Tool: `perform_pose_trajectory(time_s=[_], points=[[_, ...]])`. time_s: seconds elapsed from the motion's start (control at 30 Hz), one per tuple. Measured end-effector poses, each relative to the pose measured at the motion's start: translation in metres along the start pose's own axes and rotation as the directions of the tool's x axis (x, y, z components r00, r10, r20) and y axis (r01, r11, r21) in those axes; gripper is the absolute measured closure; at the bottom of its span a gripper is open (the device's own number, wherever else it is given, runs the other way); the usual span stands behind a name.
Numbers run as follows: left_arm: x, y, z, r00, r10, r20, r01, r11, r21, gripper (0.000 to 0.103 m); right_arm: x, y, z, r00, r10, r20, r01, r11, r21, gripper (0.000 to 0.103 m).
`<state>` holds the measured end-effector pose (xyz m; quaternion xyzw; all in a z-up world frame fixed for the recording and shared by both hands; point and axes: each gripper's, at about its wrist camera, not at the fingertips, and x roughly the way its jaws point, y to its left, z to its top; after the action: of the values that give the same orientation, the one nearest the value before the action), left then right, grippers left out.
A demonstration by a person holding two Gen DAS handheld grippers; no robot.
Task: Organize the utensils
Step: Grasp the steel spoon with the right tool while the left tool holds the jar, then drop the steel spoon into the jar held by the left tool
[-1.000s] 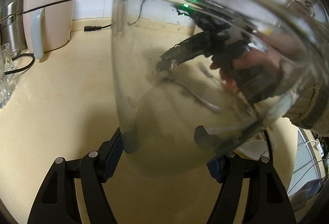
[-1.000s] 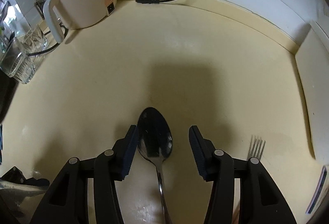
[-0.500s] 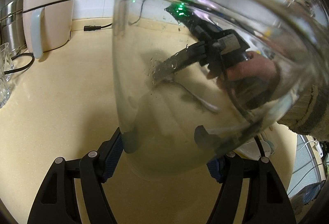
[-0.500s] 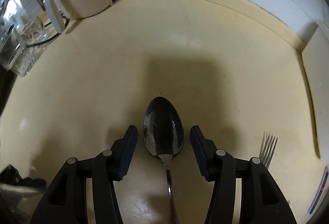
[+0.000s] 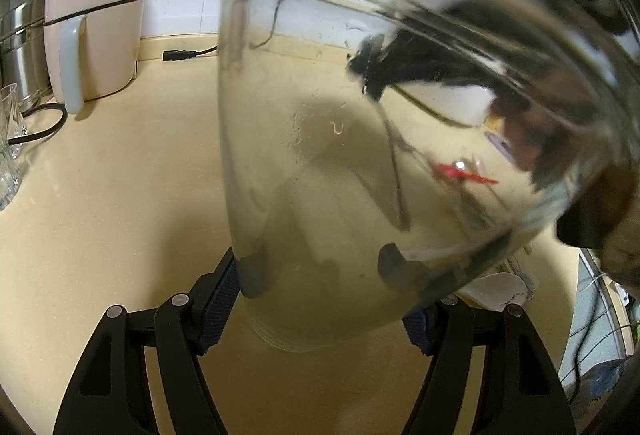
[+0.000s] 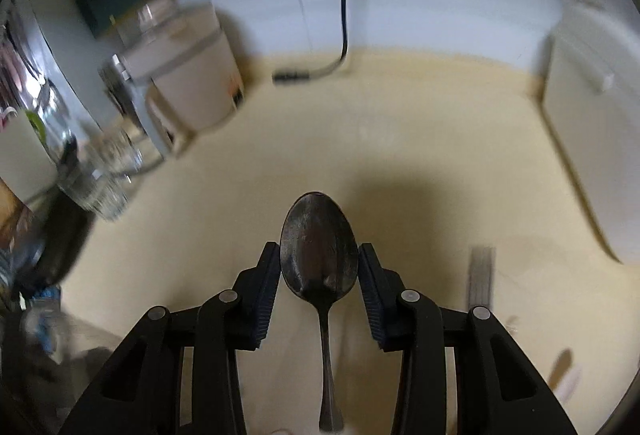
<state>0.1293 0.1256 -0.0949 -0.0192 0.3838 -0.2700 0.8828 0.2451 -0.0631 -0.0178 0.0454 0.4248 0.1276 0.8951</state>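
Lifted since before, dark tarnished spoon [image 6: 319, 247] sits between closing right claw [image 6: 319, 275]; left claw [image 5: 320, 299] grips glass jar [image 5: 360, 115].

This is a home kitchen. A smooth cream-yellow countertop [image 5: 120, 203] runs back to a wall of glossy white tiles [image 5: 180, 7], with a raised lip where the two meet. A pale pink electric cooking pot with a glass lid and side handle [image 5: 96, 35] stands in the corner beside a stainless steel pot [image 5: 20, 47]. A loose black power cord with its plug [image 5: 180, 55] lies on the counter, and ribbed clear drinking glasses [image 5: 10, 155] sit near the edge.
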Motion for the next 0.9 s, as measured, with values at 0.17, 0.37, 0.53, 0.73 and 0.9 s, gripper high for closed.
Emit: perform_pose_trajectory(time_s=[0.17,0.37,0.53,0.73,0.9], points=[[0.0,0.0,0.0,1.0,0.0,0.0,0.0,1.0,0.0,0.029,-0.059,0.011,0.005,0.992,-0.004,0.124,0.005,1.0,-0.005,0.064],[0.0,0.0,0.0,1.0,-0.002,0.0,0.002,1.0,0.001,0.029,-0.121,0.03,0.025,0.97,0.063,0.236,-0.058,0.998,-0.028,0.064],[0.0,0.001,0.0,1.0,0.001,0.001,-0.001,1.0,0.0,0.029,-0.17,0.046,0.036,0.939,0.184,0.289,-0.178,0.983,-0.045,0.064],[0.001,0.002,0.0,1.0,0.0,0.001,0.0,1.0,0.0,0.029,-0.202,0.061,0.035,0.907,0.301,0.296,-0.301,0.952,-0.044,0.064],[0.001,0.001,0.0,1.0,0.0,0.001,0.0,1.0,0.001,0.029,-0.186,0.071,0.015,0.929,0.301,0.216,-0.299,0.953,-0.042,0.064]])
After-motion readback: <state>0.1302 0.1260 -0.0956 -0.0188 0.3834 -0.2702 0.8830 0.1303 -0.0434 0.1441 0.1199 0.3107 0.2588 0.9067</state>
